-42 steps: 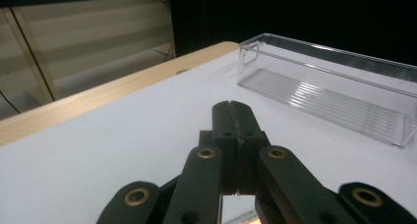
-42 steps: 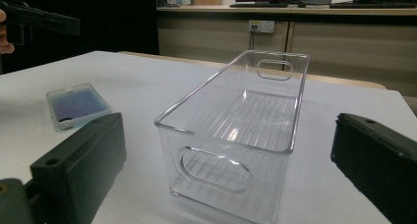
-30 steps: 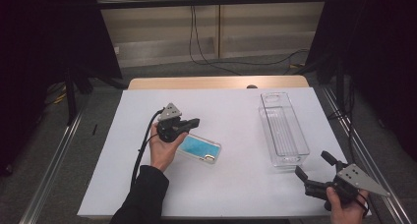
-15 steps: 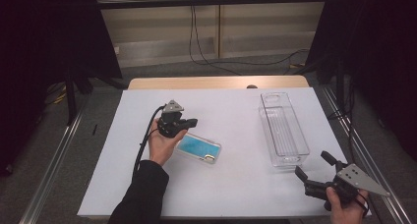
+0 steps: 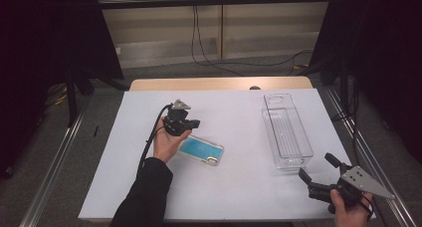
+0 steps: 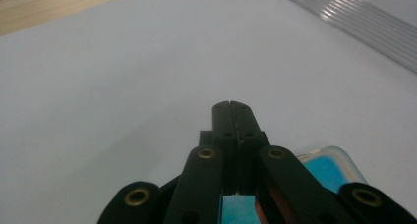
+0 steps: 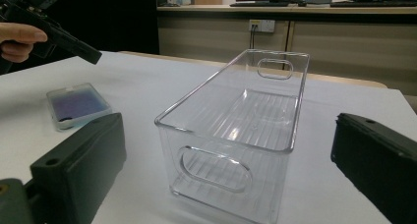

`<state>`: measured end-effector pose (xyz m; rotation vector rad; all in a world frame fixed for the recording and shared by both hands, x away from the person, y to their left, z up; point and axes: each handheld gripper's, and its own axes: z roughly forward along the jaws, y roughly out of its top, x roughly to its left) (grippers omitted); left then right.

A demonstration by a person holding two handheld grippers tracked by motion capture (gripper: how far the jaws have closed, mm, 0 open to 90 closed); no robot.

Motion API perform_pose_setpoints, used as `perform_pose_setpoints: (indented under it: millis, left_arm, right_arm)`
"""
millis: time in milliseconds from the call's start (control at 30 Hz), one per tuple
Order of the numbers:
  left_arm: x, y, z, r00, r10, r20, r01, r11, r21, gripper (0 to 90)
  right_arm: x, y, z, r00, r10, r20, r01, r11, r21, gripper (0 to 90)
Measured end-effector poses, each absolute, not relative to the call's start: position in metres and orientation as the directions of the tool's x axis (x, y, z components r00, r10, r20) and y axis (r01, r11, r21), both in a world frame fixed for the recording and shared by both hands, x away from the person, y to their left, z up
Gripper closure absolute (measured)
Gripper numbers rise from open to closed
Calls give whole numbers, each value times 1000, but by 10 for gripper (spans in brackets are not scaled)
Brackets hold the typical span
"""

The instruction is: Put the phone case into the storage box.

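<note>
A phone in a blue case (image 5: 201, 151) lies flat on the white table cover (image 5: 234, 197). Just above its left end a hand holds my left gripper (image 5: 195, 123), jaws shut and empty, pointing right toward the clear plastic bin (image 5: 287, 132). In the left gripper view the closed jaws (image 6: 232, 107) hover over the cover with the phone (image 6: 330, 168) under them. My right gripper (image 5: 318, 168) rests near the front right corner, wide open and empty. In the right gripper view its jaws (image 7: 228, 135) frame the bin (image 7: 236, 111) without touching it, and the phone (image 7: 77, 104) lies at the left.
The empty bin stands lengthwise on the right side of the cover; its ribbed bottom (image 6: 364, 22) shows in the left gripper view. A wooden table edge (image 5: 219, 83) runs along the back and metal rails (image 5: 54, 157) flank the sides. The other hand and gripper (image 7: 59, 35) show far left.
The left hand and its shut gripper have shifted slightly away from the person, staying over the phone's left end. The right gripper, the phone and the bin have not moved.
</note>
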<state>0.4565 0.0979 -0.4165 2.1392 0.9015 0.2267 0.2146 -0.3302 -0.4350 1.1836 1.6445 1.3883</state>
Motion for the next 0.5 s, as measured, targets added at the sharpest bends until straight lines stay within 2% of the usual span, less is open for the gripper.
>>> perform_pose_setpoints:
  millis: [500]
  left_arm:
    - [468,92,-440,714,689,-123,567,-467,678,900]
  right_arm:
    - [214,-331,-435,-363,930,60,213,21,977,0]
